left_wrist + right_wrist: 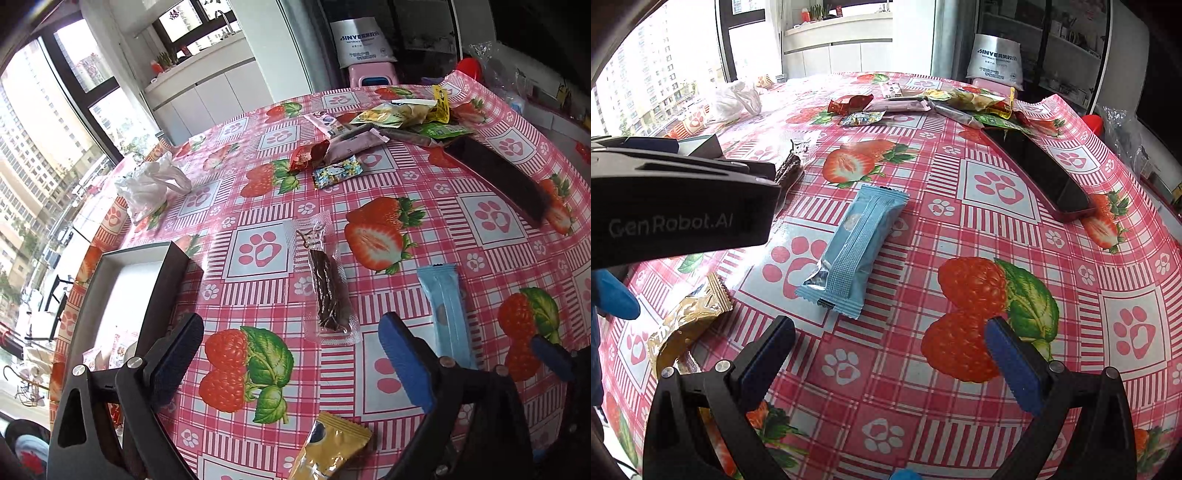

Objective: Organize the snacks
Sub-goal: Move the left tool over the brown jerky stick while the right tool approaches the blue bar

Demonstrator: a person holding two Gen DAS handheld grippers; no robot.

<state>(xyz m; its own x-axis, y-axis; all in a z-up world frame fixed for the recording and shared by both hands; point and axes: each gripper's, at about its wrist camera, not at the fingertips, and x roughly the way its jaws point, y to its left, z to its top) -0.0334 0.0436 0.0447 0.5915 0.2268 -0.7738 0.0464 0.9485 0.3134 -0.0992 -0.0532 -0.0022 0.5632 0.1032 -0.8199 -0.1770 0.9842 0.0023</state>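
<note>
**Pink checked cloth, snacks everywhere, both grippers empty**

Pink-and-red tablecloth (406, 177) with strawberries and paw prints covered the whole table, and the snacks were scattered all over it. The left gripper (291, 363) had its jaws spread wide with nothing between them. Straight ahead of the gap lay the clear pack (328, 284) with dark sticks inside, flat on the cloth. Just behind the gap, near the bottom edge, sat the gold pack (332, 446). Off past the right jaw was the blue pack (445, 306), lying lengthwise. Beside the left jaw stood a black box (162, 288), white inside.

The right gripper (890, 360) was open wide too, holding nothing. The blue pack (855, 253) lay a bit ahead of its gap, slightly toward the left jaw, tilted diagonally. The gold pack (687, 317) was out past the left jaw, and the left gripper's body hung over that side.

Far ahead of both sat the pile (391, 125) of mixed wrappers, with a dark lid (506, 173) lying beside it and a white bag (151, 184) off to the far left.
</note>
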